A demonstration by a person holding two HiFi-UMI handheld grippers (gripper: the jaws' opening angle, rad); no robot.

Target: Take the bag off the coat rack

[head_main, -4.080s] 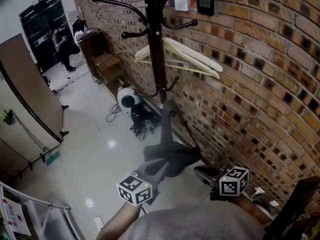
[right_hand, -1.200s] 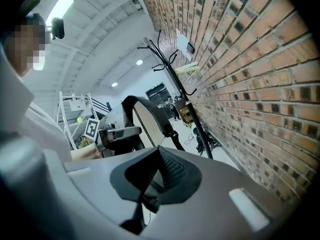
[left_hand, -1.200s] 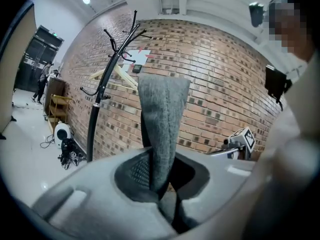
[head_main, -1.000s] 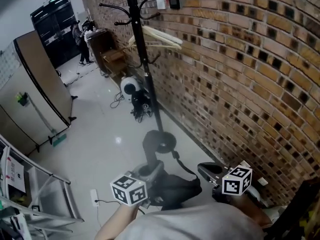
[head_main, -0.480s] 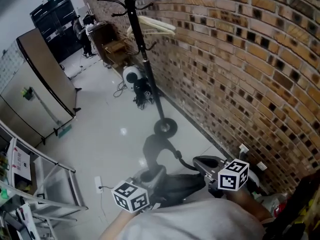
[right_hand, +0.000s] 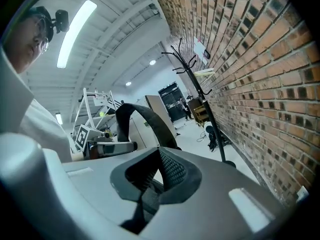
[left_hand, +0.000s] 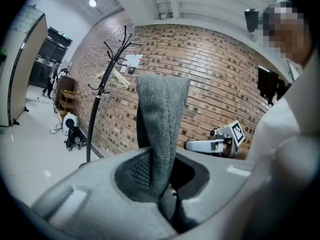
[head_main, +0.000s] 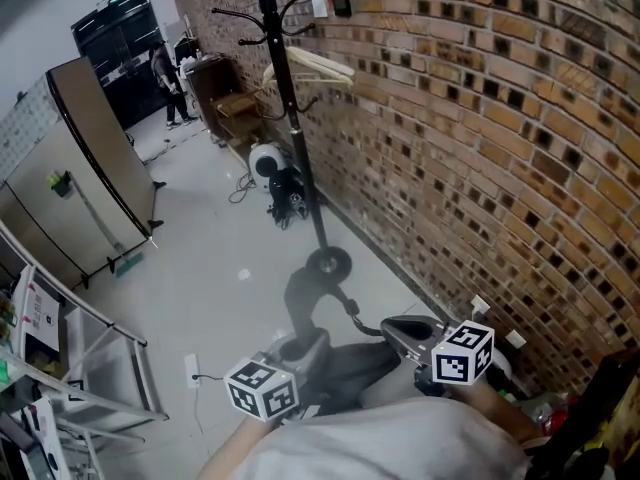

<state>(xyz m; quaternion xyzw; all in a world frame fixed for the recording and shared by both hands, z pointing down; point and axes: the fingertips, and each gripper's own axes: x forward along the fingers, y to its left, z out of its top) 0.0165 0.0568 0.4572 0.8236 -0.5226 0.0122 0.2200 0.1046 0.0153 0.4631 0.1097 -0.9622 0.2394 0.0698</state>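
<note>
Left gripper (left_hand: 167, 186): jaws closed, pinching a grey strap (left_hand: 161, 114) that stands straight up out of the slot. The strap is wide, flat and felt-like.

Right gripper (right_hand: 150, 184): jaws closed on a black strap (right_hand: 142, 115). This one is narrower and smoother, and arches up toward the upper left of the frame. Both gripper views show the mesh texture inside the jaw recess.

Only the gripper views show the pinch. The head view shows just the two marker cubes low in the frame, with the jaws dark against the load. Each gripper view also catches the other gripper: the right one mid-right in the left gripper view, the left one mid-left in the right gripper view.

The bag (head_main: 345, 370) shows as a body only in the head view; the gripper views show just the straps. It is a dark, soft, slumped lump at bottom centre, between the grippers and close to the person's torso (head_main: 400, 438).

The coat rack (head_main: 288, 88) is at upper centre, well apart from the bag. It has a thin black pole, curved hooks and a round base on the glossy pale floor (head_main: 220, 268). Pale wooden hangers (head_main: 318, 66) hang on its right side, next to the brick wall (head_main: 500, 128). A white round appliance (head_main: 264, 160) with cables sits beside the pole.
</note>
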